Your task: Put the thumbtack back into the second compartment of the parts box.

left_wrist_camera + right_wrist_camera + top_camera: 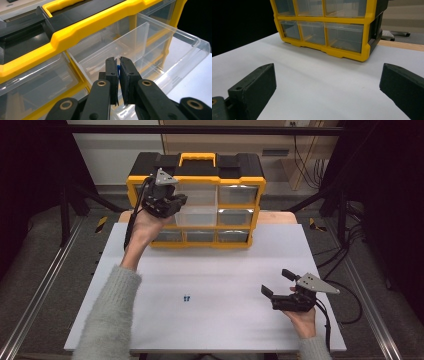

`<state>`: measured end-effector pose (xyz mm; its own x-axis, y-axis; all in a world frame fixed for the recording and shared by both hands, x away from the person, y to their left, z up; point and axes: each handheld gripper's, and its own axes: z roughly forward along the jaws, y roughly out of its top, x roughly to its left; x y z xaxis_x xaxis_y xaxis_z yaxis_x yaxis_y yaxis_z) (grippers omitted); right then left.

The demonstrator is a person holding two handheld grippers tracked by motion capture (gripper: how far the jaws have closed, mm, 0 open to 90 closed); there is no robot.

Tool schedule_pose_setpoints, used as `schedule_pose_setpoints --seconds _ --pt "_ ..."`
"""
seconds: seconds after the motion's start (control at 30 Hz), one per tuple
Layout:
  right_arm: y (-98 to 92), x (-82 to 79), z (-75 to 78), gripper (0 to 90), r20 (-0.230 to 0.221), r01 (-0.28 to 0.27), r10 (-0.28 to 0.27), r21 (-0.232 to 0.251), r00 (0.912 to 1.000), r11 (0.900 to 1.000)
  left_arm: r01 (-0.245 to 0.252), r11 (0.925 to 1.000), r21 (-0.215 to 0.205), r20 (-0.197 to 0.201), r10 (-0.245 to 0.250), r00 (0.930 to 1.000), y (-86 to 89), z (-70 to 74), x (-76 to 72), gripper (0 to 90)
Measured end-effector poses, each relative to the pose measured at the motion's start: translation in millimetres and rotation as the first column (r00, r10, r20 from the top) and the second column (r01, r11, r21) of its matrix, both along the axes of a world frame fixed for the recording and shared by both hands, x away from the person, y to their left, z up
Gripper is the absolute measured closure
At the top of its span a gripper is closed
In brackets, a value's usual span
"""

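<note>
Yellow-and-black organiser (pixel 196 200) sits at the far side of the white table (pixel 210 320), clear drawers facing me. 1 clear drawer (pixel 160 47) in the middle of the cabinet is pulled out toward the near side.

Left gripper (pixel 175 202) is up in front of that cabinet, over the open drawer. In the left gripper view its jaws are nearly together, pinching a small blue piece (pixel 118 68) between the pads; only a sliver of blue shows in the gap, so I can't tell its shape. Jaw tips hang above the drawer's interior, just short of a clear divider wall.

Right gripper (pixel 278 282) rests low at the near right of the table, well apart from the organiser. Its jaws stand wide, nothing between them, just bare table.

2 small blue pieces (pixel 186 298) lie on the table near centre, side by side, between the 2 hands and closer to the near edge.
</note>
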<state>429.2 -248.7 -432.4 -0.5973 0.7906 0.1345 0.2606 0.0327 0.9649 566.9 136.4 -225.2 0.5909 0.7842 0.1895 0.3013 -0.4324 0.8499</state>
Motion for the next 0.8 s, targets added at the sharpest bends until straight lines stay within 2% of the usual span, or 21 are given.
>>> schedule_pose_setpoints --seconds 0.33,0.43,0.6,0.7,0.73,0.8 --pt "0.2 -0.1 0.0 1.3 0.001 -0.002 0.002 0.002 1.0000 1.000 -0.008 0.9999 0.015 -0.014 0.008 0.9999 -3.8 -3.3 5.1 83.4" --pt "-0.7 0.9 -0.6 1.3 0.018 -0.008 0.008 -0.009 0.9998 1.000 -0.018 0.9998 0.001 -0.012 0.018 0.9998 -4.2 -3.4 5.7 82.5" --pt "-0.7 0.9 -0.6 1.3 0.018 -0.008 0.008 -0.008 0.9998 1.000 -0.017 0.9998 0.001 -0.007 0.017 0.9998 -2.3 0.1 4.4 75.2" --pt "-0.9 0.7 -0.4 1.3 0.018 -0.009 0.009 -0.008 0.9998 1.000 -0.019 0.9998 -0.008 0.004 0.019 0.9998 -1.0 3.1 1.4 71.2" --pt "-1.2 1.3 -0.7 1.3 0.026 -0.010 0.011 -0.011 0.9996 1.000 -0.021 0.9994 -0.029 0.012 0.021 0.9997 -0.8 4.3 -0.4 70.0" --pt "-0.6 0.7 -0.5 1.3 0.017 -0.009 0.009 -0.005 0.9998 1.000 -0.020 0.9993 -0.031 0.023 0.021 0.9995 1.2 7.4 -3.7 67.9"
